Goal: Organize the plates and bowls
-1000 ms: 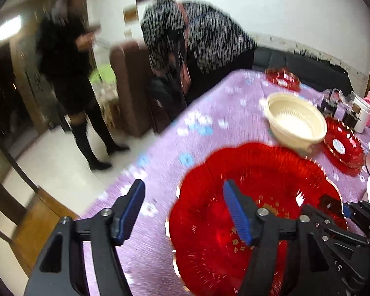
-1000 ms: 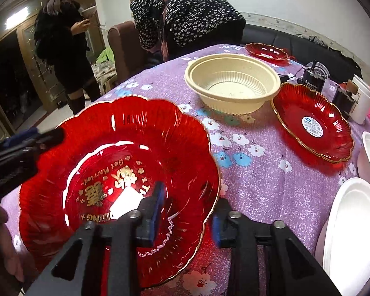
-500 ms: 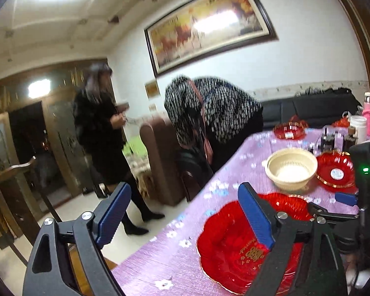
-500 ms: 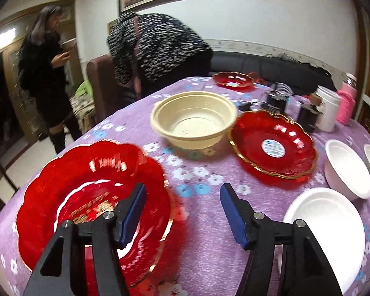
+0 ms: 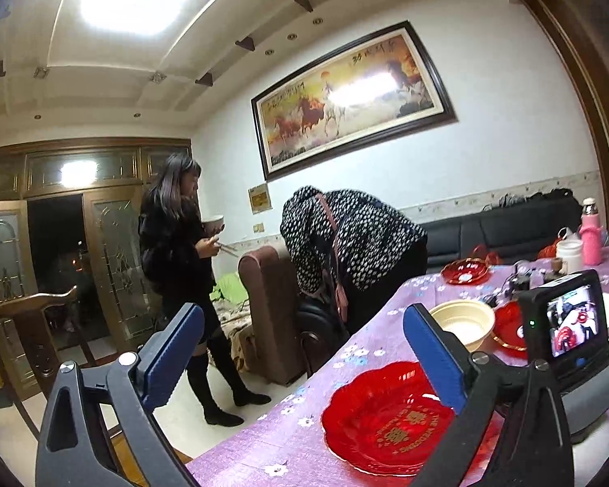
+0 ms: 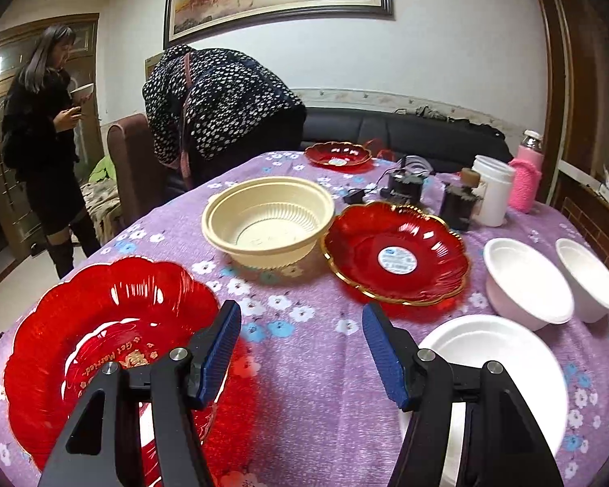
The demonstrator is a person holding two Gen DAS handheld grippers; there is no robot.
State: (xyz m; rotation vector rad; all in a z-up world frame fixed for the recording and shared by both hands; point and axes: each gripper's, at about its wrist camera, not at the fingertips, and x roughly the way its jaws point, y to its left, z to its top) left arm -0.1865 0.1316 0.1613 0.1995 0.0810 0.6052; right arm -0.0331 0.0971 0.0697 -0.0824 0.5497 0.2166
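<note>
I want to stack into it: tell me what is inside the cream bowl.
The cream bowl looks empty: only its ribbed wall and bare bottom show. Its near wall hides a strip of the inside, and what lies beneath it is covered.

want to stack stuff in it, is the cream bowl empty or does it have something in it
Empty. The right wrist view looks into the cream bowl, upright on the purple tablecloth, and only its bare ribbed wall and base show.
</note>
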